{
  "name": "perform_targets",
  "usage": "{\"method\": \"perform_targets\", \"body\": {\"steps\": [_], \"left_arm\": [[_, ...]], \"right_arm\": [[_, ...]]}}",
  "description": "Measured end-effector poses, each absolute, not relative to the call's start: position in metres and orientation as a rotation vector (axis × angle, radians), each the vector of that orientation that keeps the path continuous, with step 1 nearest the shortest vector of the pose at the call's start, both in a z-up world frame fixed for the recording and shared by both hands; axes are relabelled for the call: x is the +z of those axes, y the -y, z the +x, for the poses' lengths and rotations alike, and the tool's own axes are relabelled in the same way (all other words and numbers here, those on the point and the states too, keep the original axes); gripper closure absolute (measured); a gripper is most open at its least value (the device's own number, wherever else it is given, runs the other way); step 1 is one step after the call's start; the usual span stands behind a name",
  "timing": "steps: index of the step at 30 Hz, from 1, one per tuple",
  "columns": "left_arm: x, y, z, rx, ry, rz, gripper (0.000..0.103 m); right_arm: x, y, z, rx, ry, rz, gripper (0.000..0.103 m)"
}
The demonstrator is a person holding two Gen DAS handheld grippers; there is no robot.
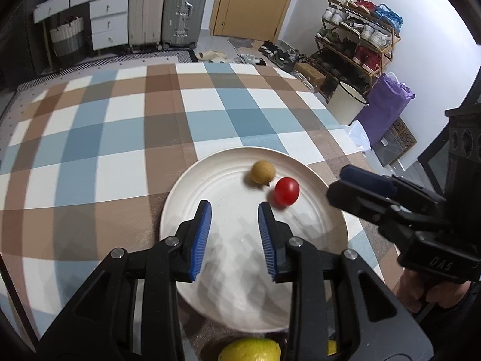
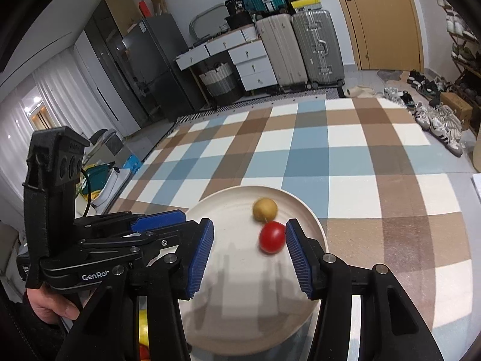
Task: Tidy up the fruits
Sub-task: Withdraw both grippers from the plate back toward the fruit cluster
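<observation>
2 small fruits lie on the white plate [image 1: 192, 198]: a red cherry tomato [image 1: 287, 191] and a tan round fruit [image 1: 263, 172], touching or very nearly so, toward the plate's far side. The plate sits on a checked cloth [image 1: 120, 120].

The right gripper [image 2: 249, 249] is released, nothing pressed between its pads; the tomato sits just inside its right pad, slightly blurred, so I cannot tell whether it touches the pad. The left gripper [image 1: 233, 240] also holds nothing, its jaws a little apart over bare plate, with the tomato just ahead of and beside its right fingertip.

For the coming move, I judge the right gripper the nearer to both fruits: the tomato lies straight ahead at its fingertips, the tan fruit just beyond. The tomato's long axis runs roughly along the fingers.

A yellow-green fruit [image 1: 249, 350] is cut off at the bottom edge of the left view, hidden mostly behind the gripper body; whether it rests on the cloth or elsewhere I cannot tell. In the right view only slivers of yellow and red show there
</observation>
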State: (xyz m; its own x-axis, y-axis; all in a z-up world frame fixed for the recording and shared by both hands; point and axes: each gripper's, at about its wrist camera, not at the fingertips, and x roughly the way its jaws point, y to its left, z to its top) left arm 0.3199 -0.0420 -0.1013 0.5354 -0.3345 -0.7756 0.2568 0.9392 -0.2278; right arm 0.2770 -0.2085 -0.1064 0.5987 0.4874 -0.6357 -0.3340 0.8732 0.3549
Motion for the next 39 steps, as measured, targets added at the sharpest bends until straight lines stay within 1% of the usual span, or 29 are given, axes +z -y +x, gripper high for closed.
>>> {"method": "perform_targets", "body": {"steps": [2, 4, 6, 11, 13, 14, 16, 18, 20, 22, 23, 26, 27, 29, 30, 34, 39], "left_arm": [[-0.097, 0.04, 0.311, -0.345, -0.932, -0.088, 0.074], [-0.091, 0.038, 0.3, -0.337, -0.916, -0.085, 0.072], [-0.085, 0.035, 0.289, -0.332, -0.9, -0.082, 0.067], [-0.07, 0.033, 0.259, -0.316, -0.854, -0.062, 0.059], [-0.066, 0.033, 0.248, -0.313, -0.845, -0.061, 0.053], [-0.063, 0.032, 0.242, -0.309, -0.838, -0.058, 0.05], [-0.058, 0.031, 0.23, -0.301, -0.823, -0.054, 0.048], [-0.054, 0.029, 0.218, -0.283, -0.809, -0.049, 0.036], [-0.051, 0.028, 0.207, -0.275, -0.795, -0.049, 0.032], [-0.049, 0.026, 0.193, -0.271, -0.79, -0.05, 0.031], [-0.049, 0.026, 0.189, -0.27, -0.789, -0.05, 0.03], [-0.046, 0.022, 0.169, -0.263, -0.783, -0.048, 0.024], [-0.046, 0.021, 0.165, -0.261, -0.777, -0.05, 0.024], [-0.044, 0.019, 0.156, -0.256, -0.767, -0.054, 0.023], [-0.043, 0.018, 0.151, -0.253, -0.764, -0.055, 0.021], [-0.042, 0.013, 0.131, -0.238, -0.756, -0.054, 0.02], [-0.048, 0.0, 0.111, -0.21, -0.757, -0.084, 0.015]], "right_arm": [[-0.1, 0.208, 0.269, 0.468, -0.783, 0.196, 0.052], [-0.095, 0.208, 0.261, 0.455, -0.775, 0.185, 0.052], [-0.091, 0.207, 0.252, 0.455, -0.765, 0.18, 0.052], [-0.081, 0.205, 0.227, 0.459, -0.73, 0.163, 0.051], [-0.079, 0.203, 0.217, 0.463, -0.722, 0.157, 0.045], [-0.078, 0.202, 0.213, 0.464, -0.718, 0.153, 0.043], [-0.076, 0.2, 0.202, 0.449, -0.718, 0.138, 0.04], [-0.075, 0.2, 0.192, 0.449, -0.715, 0.139, 0.04], [-0.073, 0.2, 0.183, 0.452, -0.708, 0.139, 0.04], [-0.072, 0.199, 0.173, 0.454, -0.7, 0.138, 0.036], [-0.072, 0.199, 0.168, 0.455, -0.695, 0.139, 0.033], [-0.07, 0.199, 0.153, 0.464, -0.674, 0.141, 0.03], [-0.07, 0.199, 0.146, 0.466, -0.666, 0.144, 0.029], [-0.07, 0.2, 0.138, 0.467, -0.655, 0.156, 0.023], [-0.07, 0.2, 0.133, 0.471, -0.652, 0.163, 0.019], [-0.07, 0.2, 0.119, 0.472, -0.639, 0.17, 0.017], [-0.075, 0.199, 0.103, 0.475, -0.65, 0.169, 0.017]]}}
